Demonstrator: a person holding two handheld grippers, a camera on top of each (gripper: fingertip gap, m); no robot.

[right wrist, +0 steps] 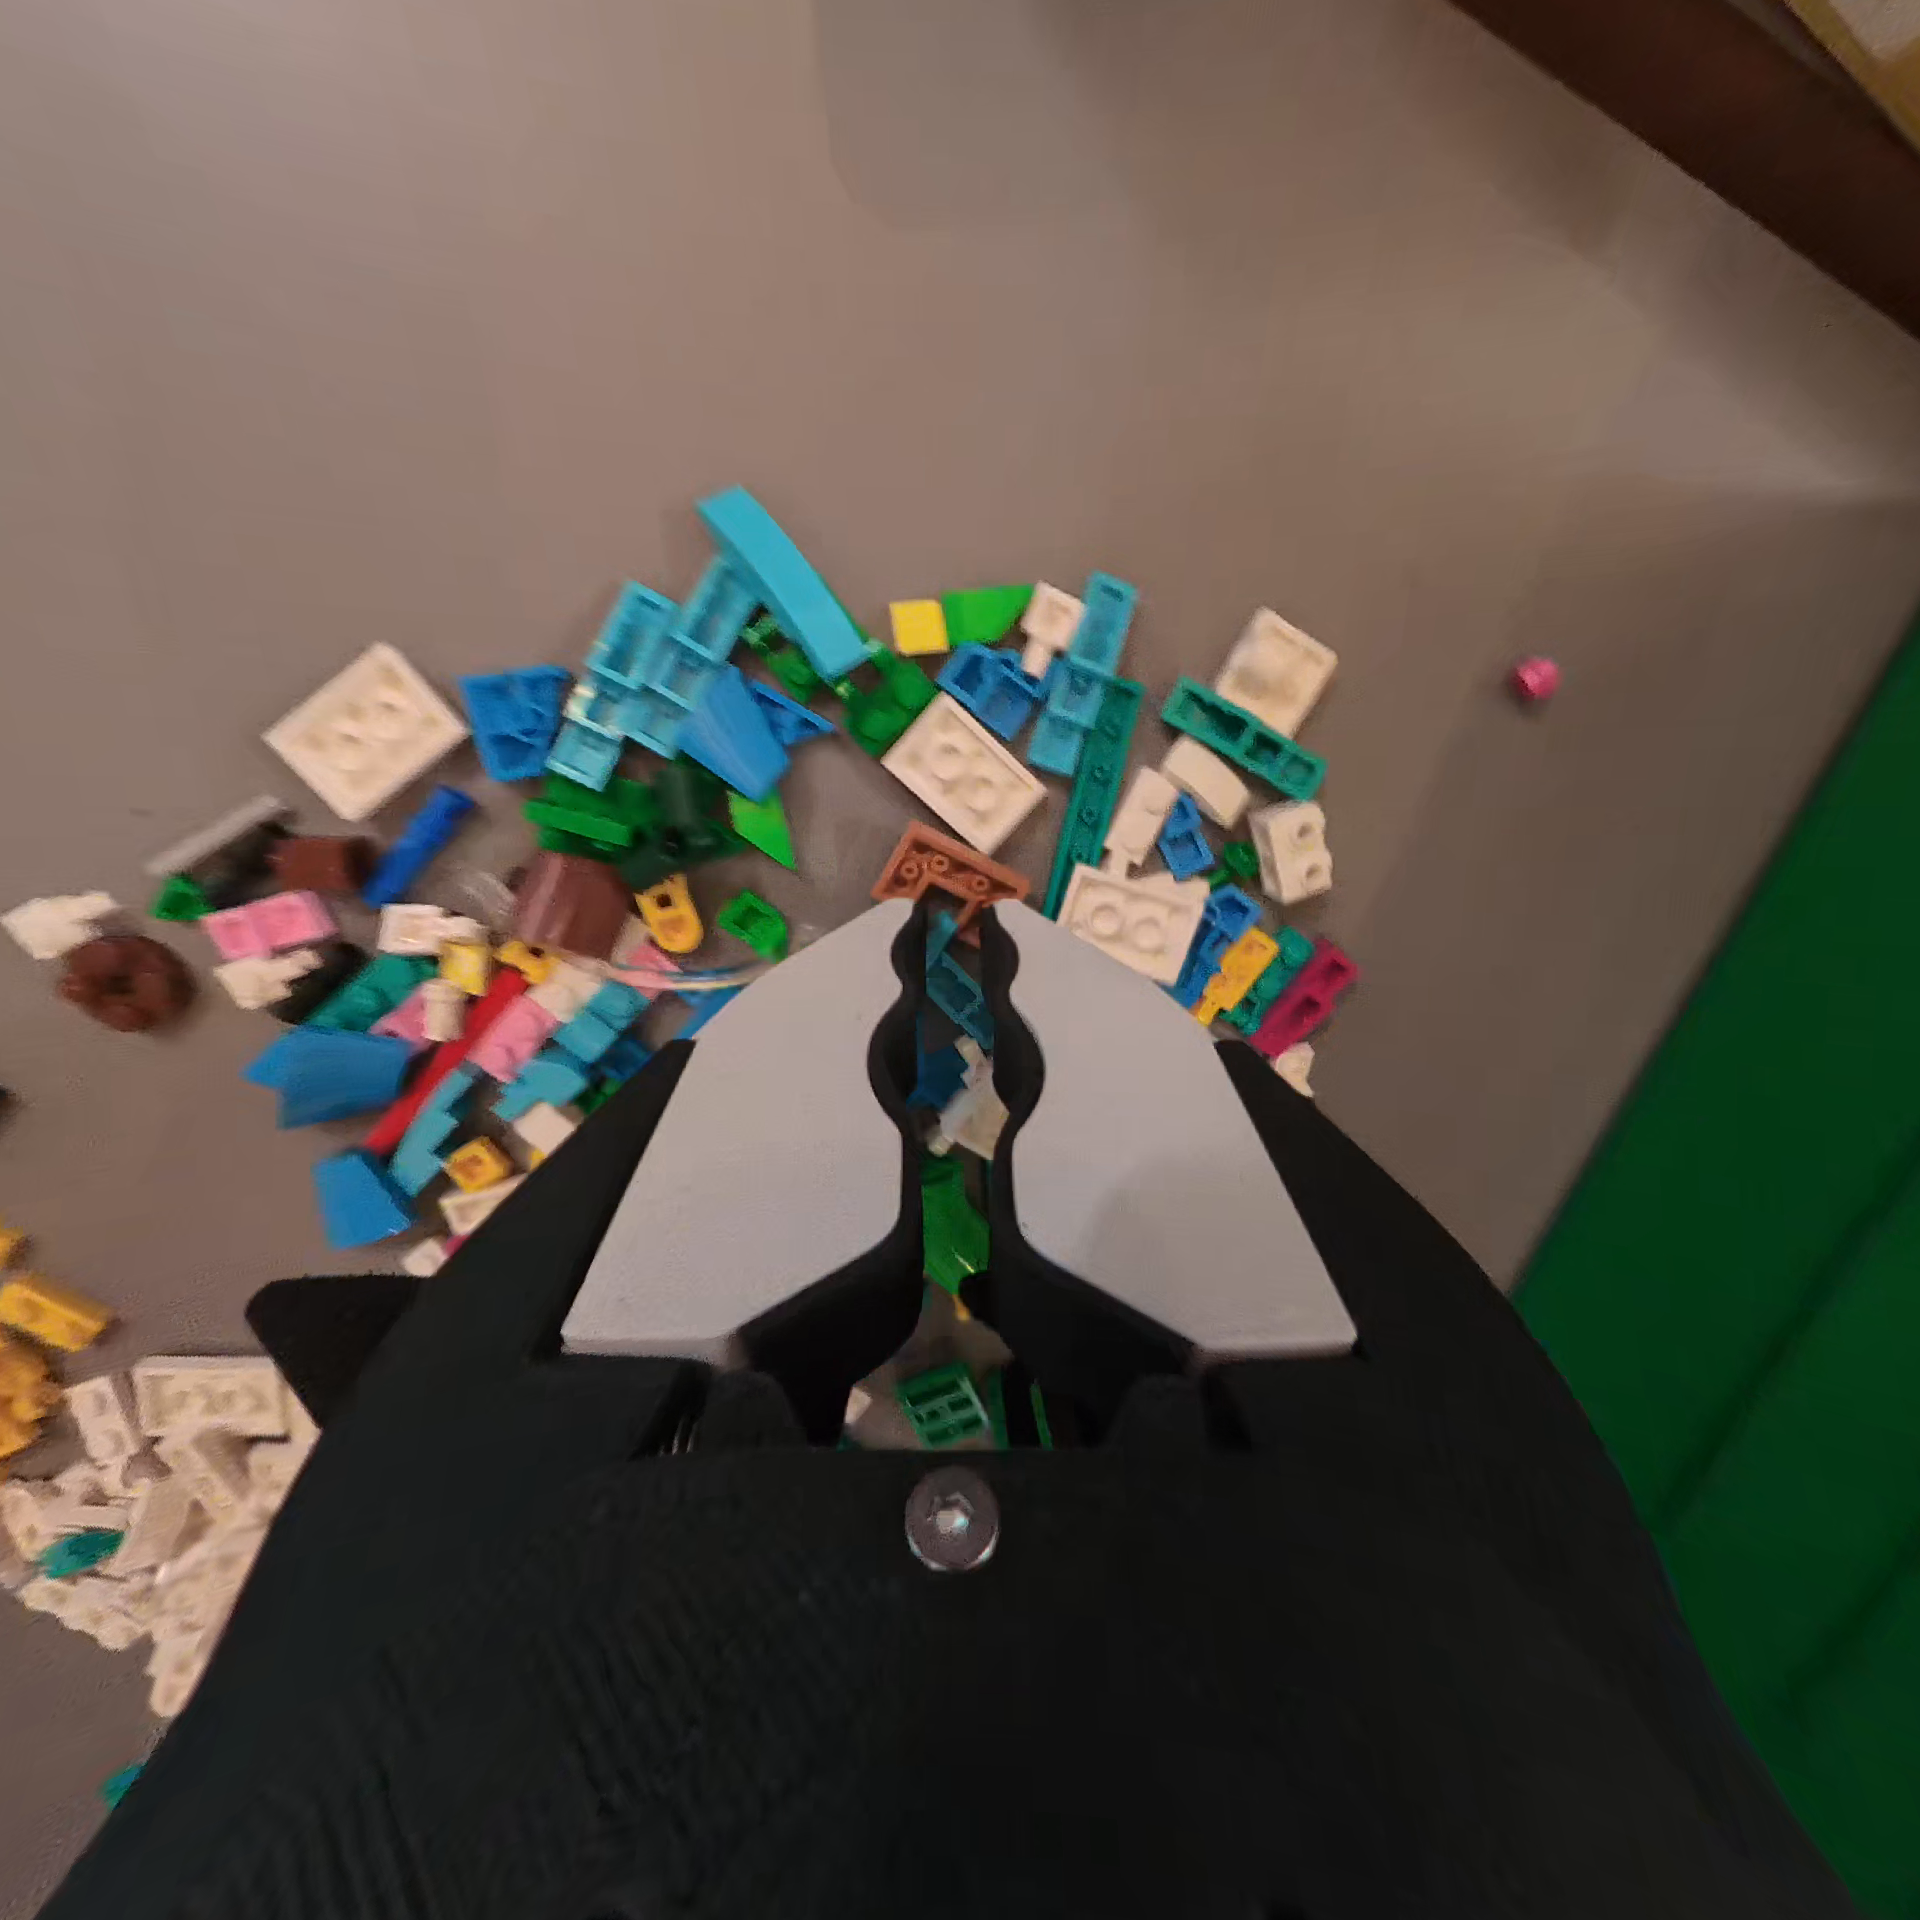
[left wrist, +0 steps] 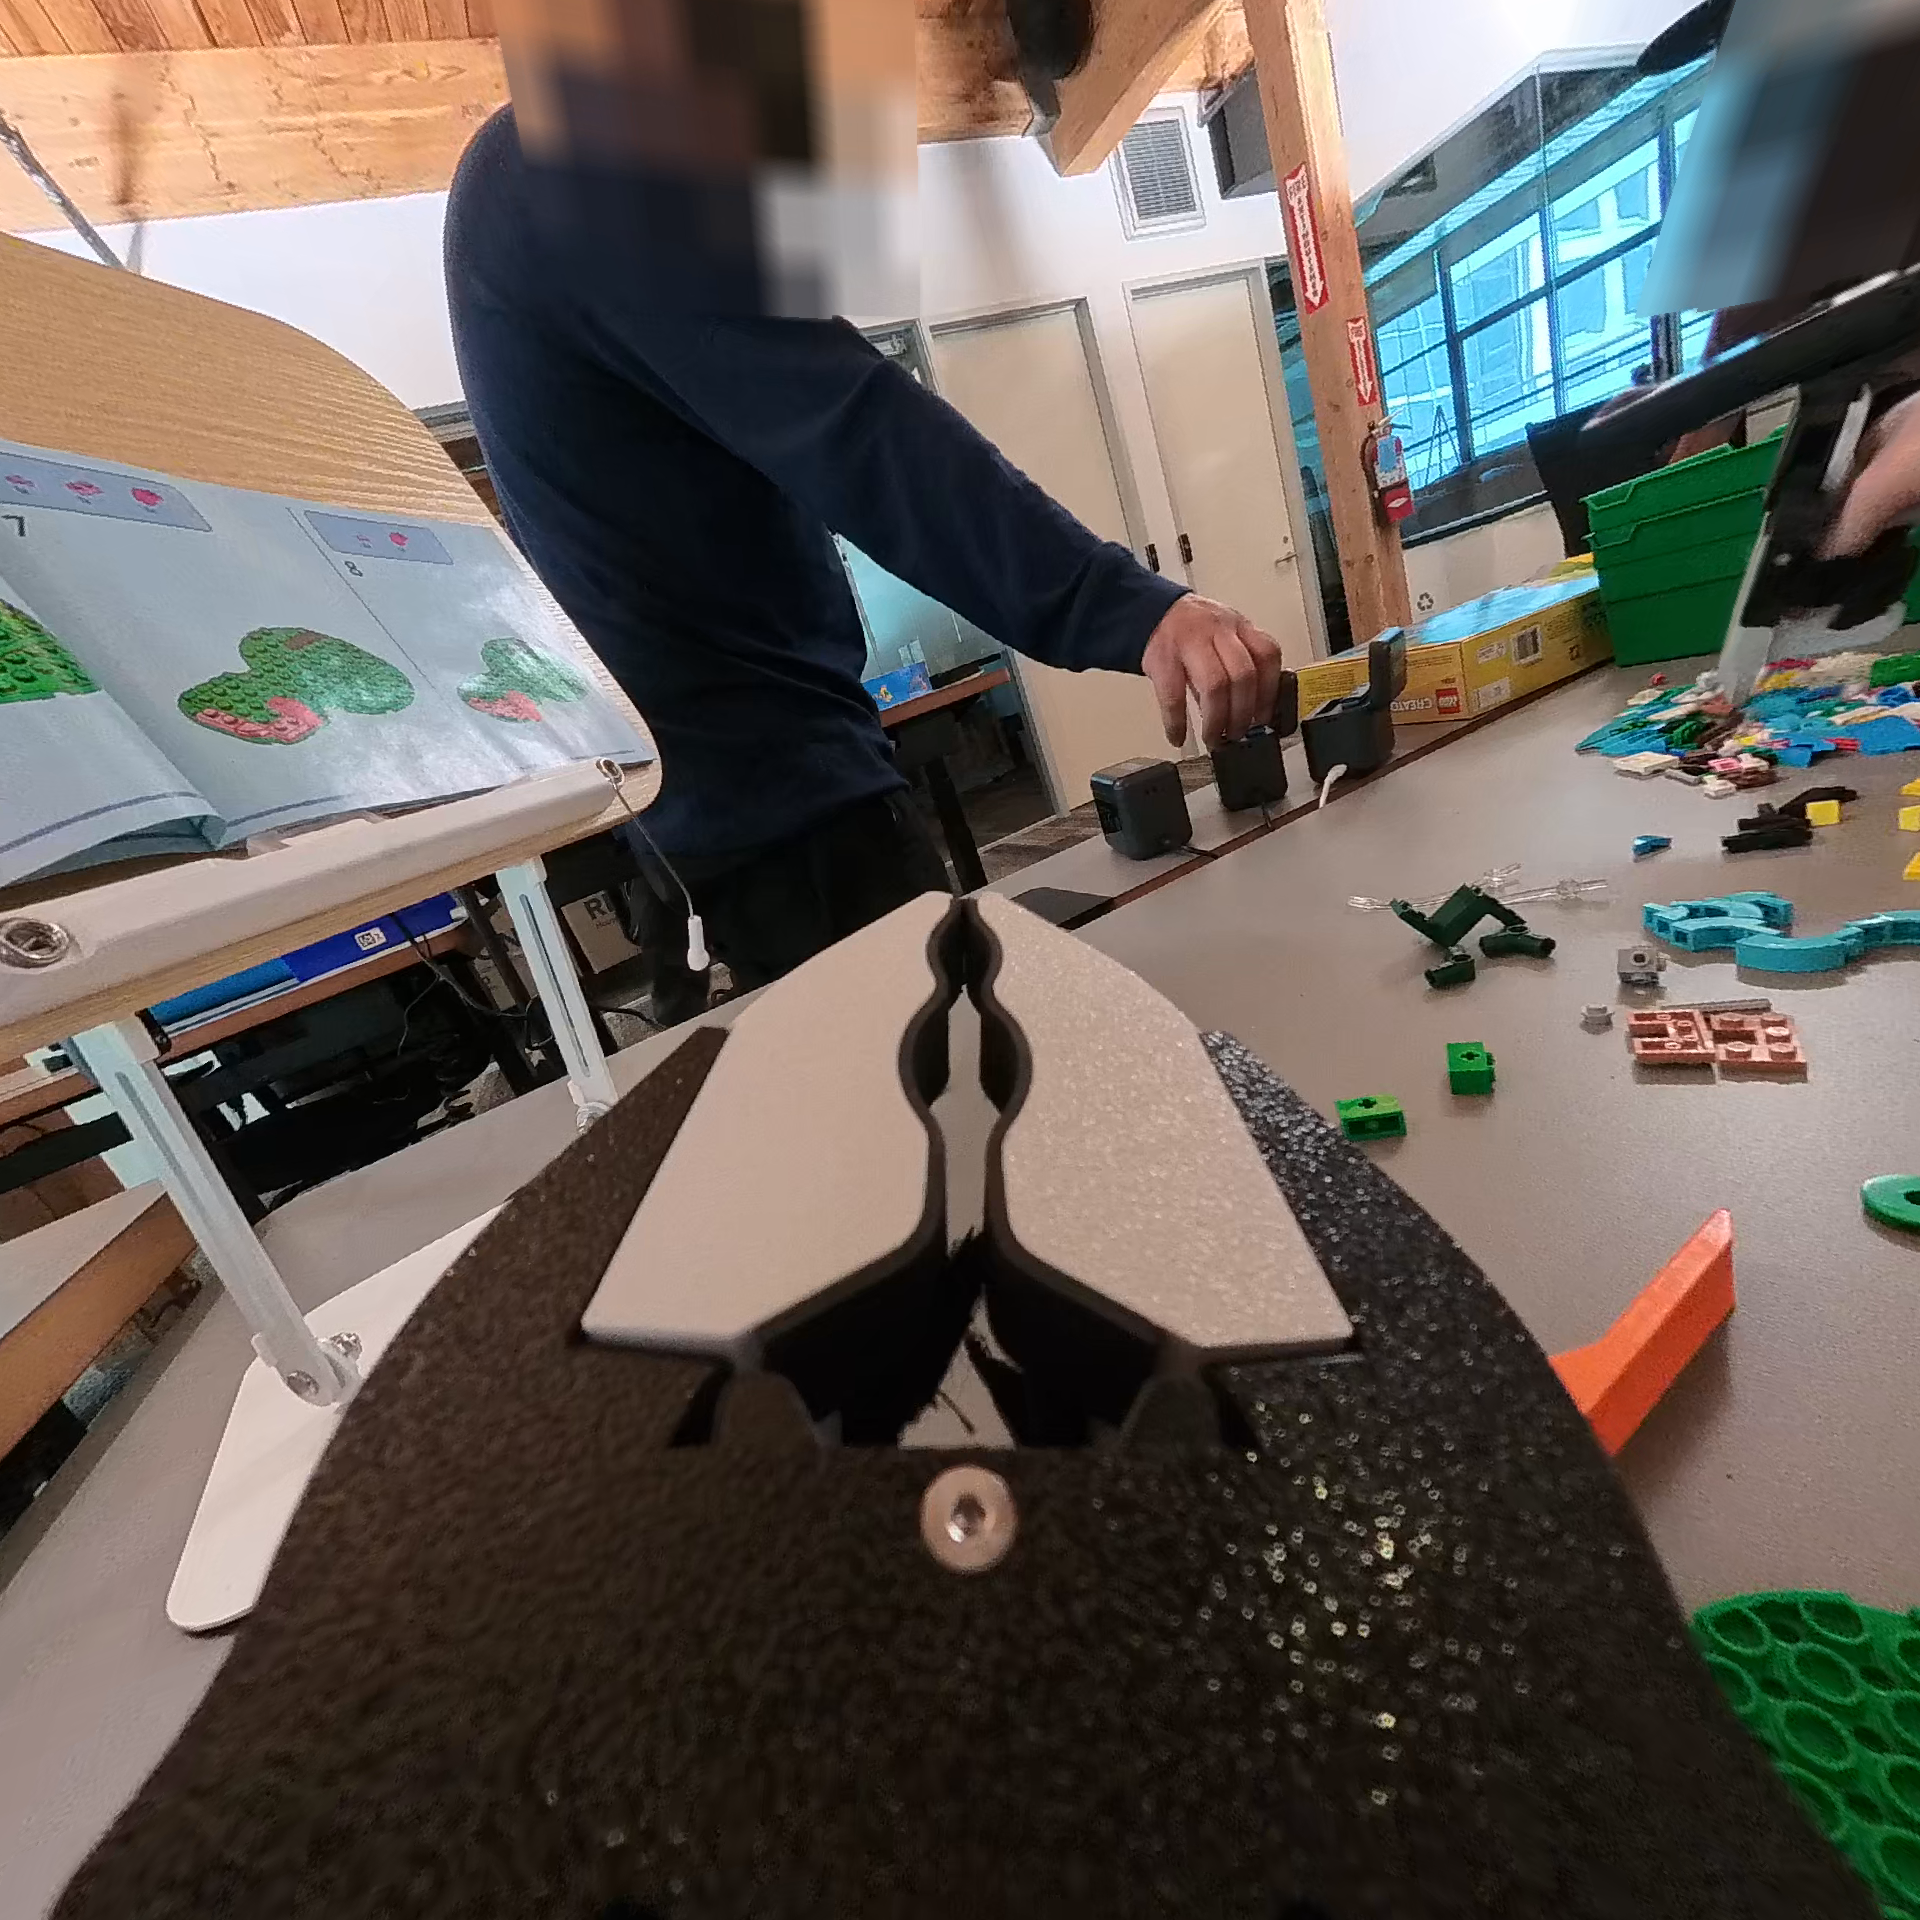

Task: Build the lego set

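Right gripper (right wrist: 951,914) pinches a brown corner plate (right wrist: 940,871) by one edge above the brick pile (right wrist: 665,831); it may twist free; left gripper (left wrist: 966,914) clenched, empty.

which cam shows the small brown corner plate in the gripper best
The right wrist view: the brown corner plate sits pinched at the right gripper tips, close and sharp. In the left wrist view the right gripper is far off and blurred; the plate cannot be made out.
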